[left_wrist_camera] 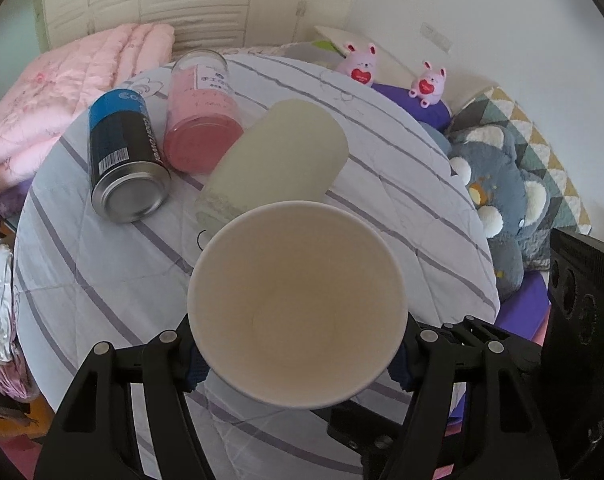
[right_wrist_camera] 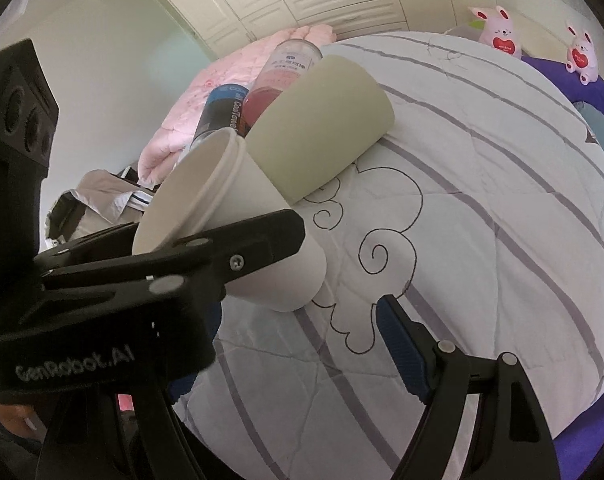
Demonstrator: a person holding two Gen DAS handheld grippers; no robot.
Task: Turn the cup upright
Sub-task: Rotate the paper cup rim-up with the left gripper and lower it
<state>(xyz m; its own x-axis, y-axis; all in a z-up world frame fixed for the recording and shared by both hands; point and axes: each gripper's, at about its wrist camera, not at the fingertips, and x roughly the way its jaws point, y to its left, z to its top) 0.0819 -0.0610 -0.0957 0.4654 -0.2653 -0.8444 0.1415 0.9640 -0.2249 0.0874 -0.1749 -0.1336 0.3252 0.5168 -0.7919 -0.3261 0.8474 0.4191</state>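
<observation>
Left gripper (left_wrist_camera: 298,364) clamps the white paper cup (left_wrist_camera: 298,304); right gripper (right_wrist_camera: 290,344), seemingly spread, faces its "GenRobot.AI" lettering (right_wrist_camera: 75,364).

White paper cup (left_wrist_camera: 298,304); pale green cup (left_wrist_camera: 278,160); blue-and-black can (left_wrist_camera: 122,152); pink bottle (left_wrist_camera: 202,120); white bed quilt (left_wrist_camera: 402,200) with lilac stripes; black fingers (left_wrist_camera: 402,364) with blue pads.

A cup (left_wrist_camera: 298,304) fills the lower centre of the left wrist view; behind it on the bed (left_wrist_camera: 402,184), a tumbler (left_wrist_camera: 278,160), with a jar (left_wrist_camera: 202,120) and can (left_wrist_camera: 122,156) at its left.
</observation>
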